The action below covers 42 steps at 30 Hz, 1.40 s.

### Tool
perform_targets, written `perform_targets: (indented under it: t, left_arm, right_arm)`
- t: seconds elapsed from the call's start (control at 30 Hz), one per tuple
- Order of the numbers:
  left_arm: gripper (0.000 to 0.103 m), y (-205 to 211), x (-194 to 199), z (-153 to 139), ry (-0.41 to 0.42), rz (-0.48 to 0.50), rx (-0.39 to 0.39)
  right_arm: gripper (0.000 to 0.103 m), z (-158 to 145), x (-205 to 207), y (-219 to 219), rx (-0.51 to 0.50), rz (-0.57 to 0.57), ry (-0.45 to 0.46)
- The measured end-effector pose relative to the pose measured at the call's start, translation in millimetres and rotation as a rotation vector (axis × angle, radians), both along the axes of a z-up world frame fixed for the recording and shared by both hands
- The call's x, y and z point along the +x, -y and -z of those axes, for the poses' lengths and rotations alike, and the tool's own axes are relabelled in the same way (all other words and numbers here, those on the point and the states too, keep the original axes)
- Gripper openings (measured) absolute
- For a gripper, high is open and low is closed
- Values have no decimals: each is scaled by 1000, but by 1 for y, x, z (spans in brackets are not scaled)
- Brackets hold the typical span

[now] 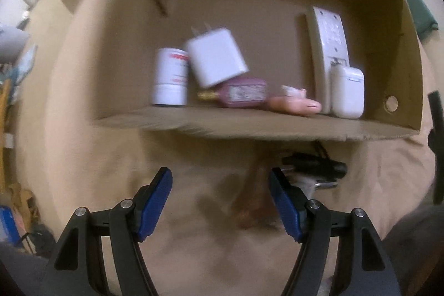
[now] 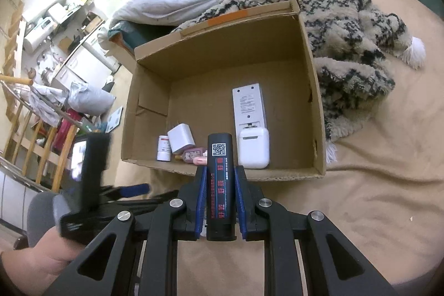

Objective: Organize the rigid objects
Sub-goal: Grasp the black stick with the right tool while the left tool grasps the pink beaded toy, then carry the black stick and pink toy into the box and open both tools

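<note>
Black battery stick clamped upright between the right gripper pads, held just short of the cardboard box near wall. Inside along that wall (left to right): white bottle, charger, pink bottle, earbud case, remote behind it. Left gripper jaws roughly half open, empty, over the tan blanket.

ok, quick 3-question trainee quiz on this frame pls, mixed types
1. True or false: the right gripper is shut on the black stick.
2. Which lies at the near end of the white remote in the cardboard box? A) white earbud case B) white charger plug C) small white bottle
3. Fill in: the left gripper is ____, with nothing between its blue pads.

Key: 1 true; 2 A; 3 open
</note>
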State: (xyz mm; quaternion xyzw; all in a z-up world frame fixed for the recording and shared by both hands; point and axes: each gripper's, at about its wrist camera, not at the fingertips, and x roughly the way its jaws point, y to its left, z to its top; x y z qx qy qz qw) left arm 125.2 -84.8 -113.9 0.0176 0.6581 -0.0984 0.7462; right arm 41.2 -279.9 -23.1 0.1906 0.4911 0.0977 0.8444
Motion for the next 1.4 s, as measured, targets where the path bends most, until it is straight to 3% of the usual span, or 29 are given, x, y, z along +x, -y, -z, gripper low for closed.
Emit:
perform_targets:
  t: [0.13,0.27,0.37,0.4,0.57,0.73,0.97,1.1,1.23,1.4]
  left_arm:
    - [69,9,4,13,-46,-2,-34]
    - [67,19,3,27,-69,55,29]
    - [55,21,-2,27,-38,79,67]
    - [46,21,-4,26,-31,89,78]
    - [32,14,-12,20,6,125,115]
    - [17,1,-22,2,72,85,159]
    - [16,-35,-17,4,-10,21,72]
    - [17,-53,-14,25,-72,14,63]
    - [17,-38,-13,29,-47,55,110]
    - [17,-45,-11,26,-42,7,85]
  right_arm:
    - [21,5,-3,5,4,21,-21]
    - [21,7,-1,7,14,29,-33]
    - [21,7,0,4,12,22,-37]
    - [21,7,0,3,8,18,-38]
    - [21,10,0,5,2,22,-49]
    - [21,11,0,5,-13,26,-52]
    - [21,9,-3,6,-23,35,-48]
    - [21,8,-6,5,-33,34,-45]
    - [21,9,-5,4,-42,29,-44]
    - [21,11,-4,4,-45,30,-54]
